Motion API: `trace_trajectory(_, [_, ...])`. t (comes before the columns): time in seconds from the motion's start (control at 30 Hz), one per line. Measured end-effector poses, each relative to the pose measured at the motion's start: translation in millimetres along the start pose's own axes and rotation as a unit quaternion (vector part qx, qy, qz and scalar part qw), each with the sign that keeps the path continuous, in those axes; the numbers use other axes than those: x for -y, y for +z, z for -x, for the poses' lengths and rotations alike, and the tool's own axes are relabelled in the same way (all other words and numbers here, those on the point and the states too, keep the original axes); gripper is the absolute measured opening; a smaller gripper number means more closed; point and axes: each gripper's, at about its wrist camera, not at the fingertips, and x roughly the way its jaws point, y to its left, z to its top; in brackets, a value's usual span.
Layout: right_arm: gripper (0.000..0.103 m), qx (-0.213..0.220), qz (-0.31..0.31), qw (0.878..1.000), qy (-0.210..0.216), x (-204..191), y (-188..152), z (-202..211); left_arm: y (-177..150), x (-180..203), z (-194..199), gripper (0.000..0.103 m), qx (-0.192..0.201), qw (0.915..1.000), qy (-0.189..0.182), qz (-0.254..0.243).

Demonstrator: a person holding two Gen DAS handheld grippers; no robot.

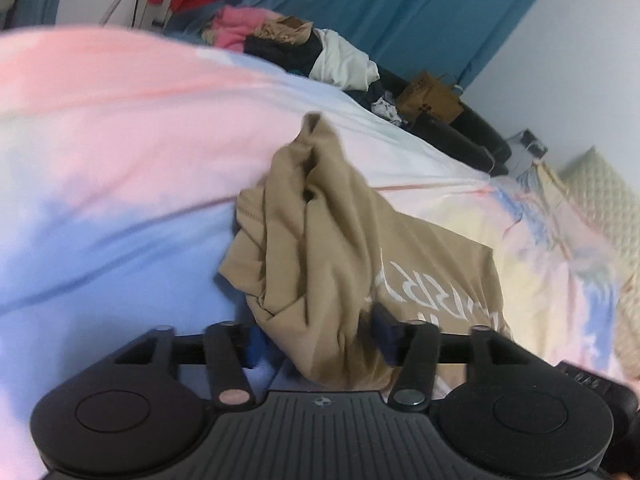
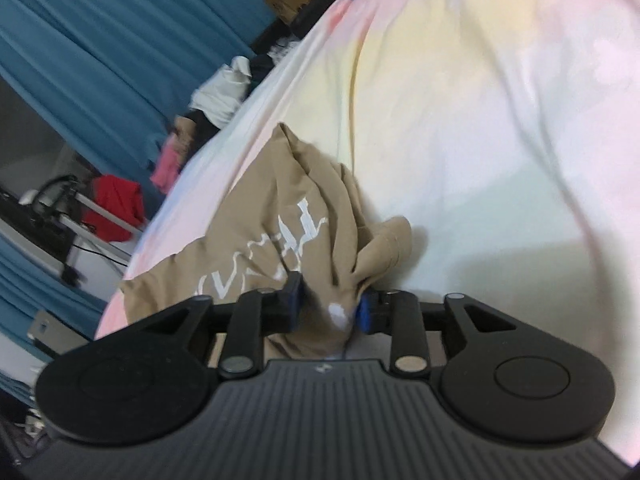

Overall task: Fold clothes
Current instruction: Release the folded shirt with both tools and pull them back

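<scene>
Lying crumpled on a pastel tie-dye bed sheet, a tan T-shirt with white lettering fills the space ahead of both tools.

In the left wrist view, the left tool has its two blue-padded fingers spread wide, one on each side of a bunched fold of the shirt. The left pad stands clear of the cloth with sheet showing beside it; the right pad sits at the fabric's edge, and blur hides whether it touches. Nothing is pinched between them. Beyond the tool's tips the shirt rises in a twisted ridge, and to the right of that ridge the printed front lies flatter. Far ahead, past the bed's edge, a heap of mixed clothes sits before a teal curtain, and a brown cardboard box lies to the right of the heap.

In the right wrist view, the right tool stands partly open, its blue pads close on either side of a gathered wad of the tan T-shirt. The cloth fills the gap, but motion blur leaves it unclear whether the pads press on it. The lettering runs ahead and to the left of the tool, and bare sheet spreads to its right.
</scene>
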Motion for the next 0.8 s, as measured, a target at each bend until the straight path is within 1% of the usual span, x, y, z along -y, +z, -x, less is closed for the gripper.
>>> trace_trajectory(0.03, [0.052,0.001,0.007,1.0,-0.005,-5.8,2.6,9.9,3.1,7.4,12.3,0.081,0.001,1.0,0.006,-0.006])
trace_trajectory(0.07, [0.062,0.004,0.02,1.0,-0.012,-12.6,5.0,21.6,6.2,15.6,26.0,0.083,0.005,0.9999,0.012,-0.011])
trace_trajectory(0.1, [0.063,0.011,0.033,0.999,-0.02,-22.7,7.8,32.5,9.3,23.9,39.6,0.083,0.008,0.9997,0.017,-0.016])
trace_trajectory(0.13, [0.063,0.018,0.048,0.998,-0.019,-31.0,10.0,44.9,13.3,33.5,53.9,0.086,0.014,0.9994,0.019,-0.025])
trace_trajectory(0.23, [0.063,0.038,0.09,0.995,-0.008,-53.5,14.5,85.9,23.6,62.3,100.7,0.096,0.042,0.9972,0.021,-0.059])
trace_trajectory(0.3, [0.075,0.052,0.11,0.993,0.007,-67.1,15.4,115.3,25.2,77.9,138.2,0.1,0.069,0.994,0.021,-0.082])
trace_trajectory(0.33, [0.088,0.063,0.118,0.991,0.016,-72.4,14.8,131.9,22.9,85.2,154.6,0.103,0.082,0.9922,0.018,-0.092])
trace_trajectory(0.37, [0.086,0.073,0.131,0.988,0.024,-78.2,13.3,149.2,19.5,92.6,170.2,0.103,0.094,0.9903,0.014,-0.101])
trace_trajectory(0.43, [0.086,0.091,0.161,0.982,0.04,-90.2,7.9,183.7,10.7,104.7,202.6,0.103,0.116,0.9862,0.01,-0.118])
trace_trajectory(0.57, [0.086,0.106,0.216,0.968,0.066,-104.8,-11.8,239.4,-16.8,119.8,271.6,0.103,0.154,0.9773,0.012,-0.145])
trace_trajectory(0.7, [0.086,0.121,0.254,0.956,0.087,-110.6,-33.3,288.5,-48.8,127.6,332.7,0.103,0.189,0.9684,0.002,-0.163])
trace_trajectory(0.8, [0.086,0.138,0.285,0.944,0.095,-112.1,-52.7,317.1,-73.9,132.9,376.9,0.103,0.209,0.9608,0.008,-0.183])
